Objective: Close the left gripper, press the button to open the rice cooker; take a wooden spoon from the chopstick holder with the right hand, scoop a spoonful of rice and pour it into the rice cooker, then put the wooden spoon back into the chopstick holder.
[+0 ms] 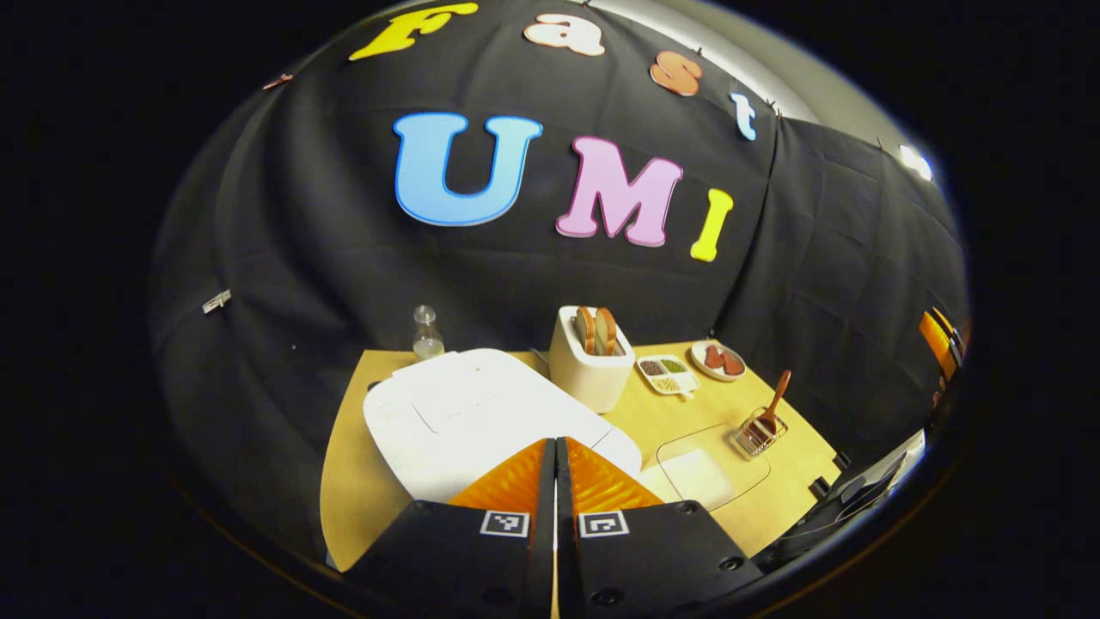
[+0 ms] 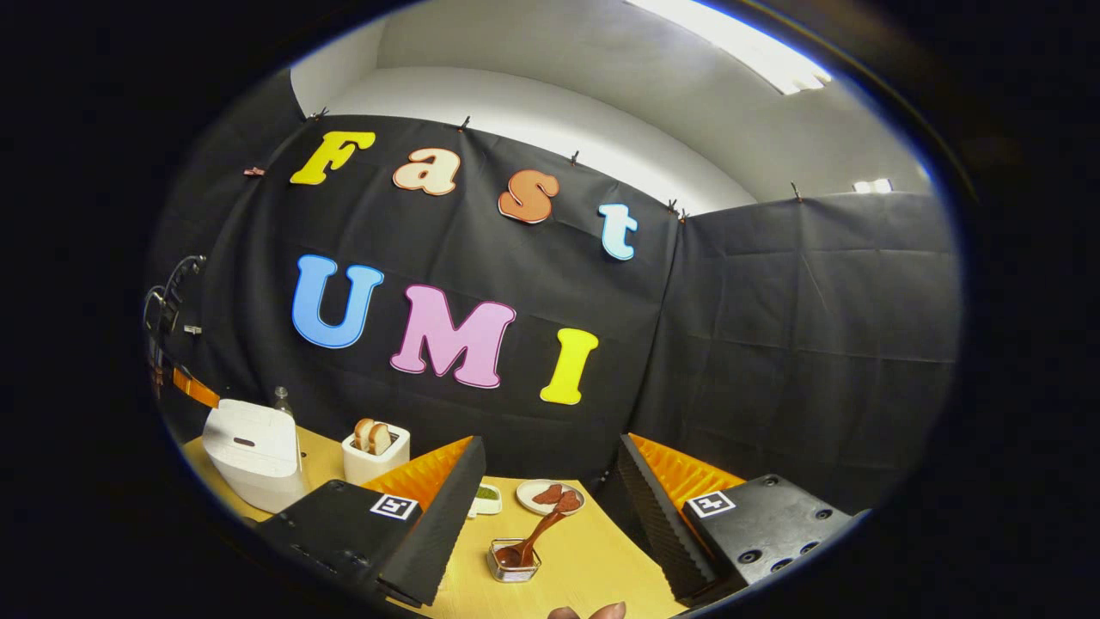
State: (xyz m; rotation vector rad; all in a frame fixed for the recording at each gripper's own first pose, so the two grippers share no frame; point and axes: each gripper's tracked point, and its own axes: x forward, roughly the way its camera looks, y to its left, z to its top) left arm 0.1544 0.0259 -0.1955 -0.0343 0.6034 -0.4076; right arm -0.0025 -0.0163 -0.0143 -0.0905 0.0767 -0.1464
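Observation:
The white rice cooker (image 1: 464, 413) sits at the table's left with its lid down. My left gripper (image 1: 556, 443) is shut with nothing between the fingers, and its tips hang over the cooker's near right corner; I cannot tell whether they touch. A wooden spoon (image 1: 778, 391) leans in the wire chopstick holder (image 1: 759, 434) on the right. Closer to me lies a clear tub of white rice (image 1: 700, 471). In the right gripper view my right gripper (image 2: 550, 447) is open and empty, back from the spoon (image 2: 534, 537) and its holder (image 2: 513, 560). The cooker (image 2: 253, 456) is far left.
A white toaster (image 1: 591, 361) with bread slices stands behind the cooker, beside a glass bottle (image 1: 427, 335). A divided dish (image 1: 666, 374) and a plate (image 1: 718, 359) of red pieces lie at the back right. A person's fingertips (image 2: 593, 612) show at the bottom edge.

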